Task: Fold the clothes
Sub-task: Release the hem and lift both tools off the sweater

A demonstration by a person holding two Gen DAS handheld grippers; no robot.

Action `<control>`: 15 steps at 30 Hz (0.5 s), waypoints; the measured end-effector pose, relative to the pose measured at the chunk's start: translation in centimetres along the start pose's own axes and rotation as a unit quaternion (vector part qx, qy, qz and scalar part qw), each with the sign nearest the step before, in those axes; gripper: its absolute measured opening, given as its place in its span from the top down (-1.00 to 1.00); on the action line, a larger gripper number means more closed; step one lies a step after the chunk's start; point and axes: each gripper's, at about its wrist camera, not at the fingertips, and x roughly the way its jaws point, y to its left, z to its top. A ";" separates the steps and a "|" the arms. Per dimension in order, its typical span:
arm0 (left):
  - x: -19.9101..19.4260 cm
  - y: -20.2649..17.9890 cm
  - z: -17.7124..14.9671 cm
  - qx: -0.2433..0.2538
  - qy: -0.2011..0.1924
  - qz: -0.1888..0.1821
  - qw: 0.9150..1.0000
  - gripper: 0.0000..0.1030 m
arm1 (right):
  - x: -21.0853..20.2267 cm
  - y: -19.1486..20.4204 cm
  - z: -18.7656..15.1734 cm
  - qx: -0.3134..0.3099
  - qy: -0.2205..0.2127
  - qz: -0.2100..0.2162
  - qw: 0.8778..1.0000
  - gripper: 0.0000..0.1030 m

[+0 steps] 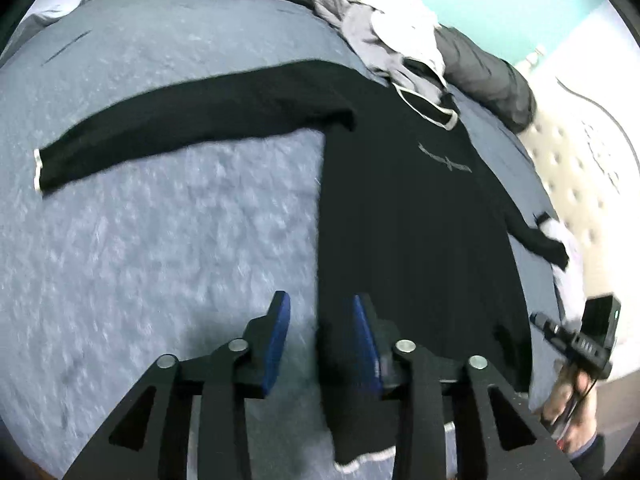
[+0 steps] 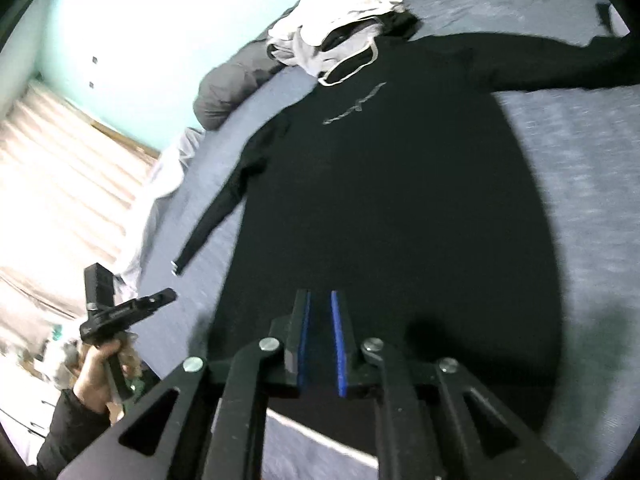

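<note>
While a black long-sleeved shirt [image 1: 420, 220] is spread flat across the blue bedspread [image 1: 160, 240] at frame centre, the left gripper [image 1: 320, 332] is held wide open over its hem edge, and the right gripper [image 2: 320, 336] is narrowed to a slim gap, nothing grasped.

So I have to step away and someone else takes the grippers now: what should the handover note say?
Left gripper: open, empty, over the hem's edge.
Right gripper: nearly shut, a narrow gap, holding nothing, over the lower body.
Black shirt: flat, face up on the blue bedspread, both sleeves spread out.
Pale clothes: heaped at its collar.
Done: spreading. Left: every fold.
</note>
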 end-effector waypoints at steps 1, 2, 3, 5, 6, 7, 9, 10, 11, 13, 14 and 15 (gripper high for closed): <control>0.4 0.6 1.0 -0.004 -0.004 0.008 1.000 0.27 | 1.2 0.3 -0.1 -0.001 -0.001 0.003 1.000 0.80; 0.6 1.1 1.9 -0.007 -0.008 0.016 1.000 0.27 | 2.0 0.4 0.0 -0.001 -0.004 0.010 1.000 0.80; 0.9 1.8 2.8 -0.011 -0.013 0.026 1.000 0.26 | 2.8 0.5 0.1 0.000 -0.007 0.017 1.000 0.80; 1.3 3.3 4.3 -0.020 -0.022 0.043 0.999 0.22 | 3.8 0.6 0.3 -0.008 -0.002 0.020 1.000 0.80; 1.3 4.2 5.1 -0.024 -0.027 0.053 0.998 0.14 | 4.3 0.6 0.3 -0.012 0.000 0.021 1.000 0.80; 1.3 5.2 6.0 -0.028 -0.033 0.063 0.997 0.12 | 4.8 0.7 0.3 -0.016 0.003 0.022 1.000 0.80; 1.3 7.2 7.5 -0.032 -0.041 0.082 0.995 0.09 | 5.8 0.7 0.4 -0.025 0.008 0.024 0.999 0.80; 1.2 8.3 8.1 -0.035 -0.046 0.093 0.994 0.07 | 6.3 0.8 0.5 -0.029 0.011 0.025 0.999 0.80; 1.1 9.6 8.5 -0.042 -0.050 0.103 0.993 -0.04 | 6.8 0.8 0.5 -0.033 0.013 0.026 0.999 0.80; 0.8 12.1 9.2 -0.060 -0.058 0.119 0.989 -0.12 | 7.8 0.9 0.6 -0.041 0.019 0.028 0.999 0.80; 0.7 13.4 9.5 -0.069 -0.062 0.129 0.987 -0.13 | 8.3 0.9 0.7 -0.046 0.021 0.029 0.998 0.80; 0.6 14.4 9.6 -0.076 -0.063 0.135 0.986 -0.13 | 8.8 0.9 0.7 -0.050 0.024 0.030 0.998 0.80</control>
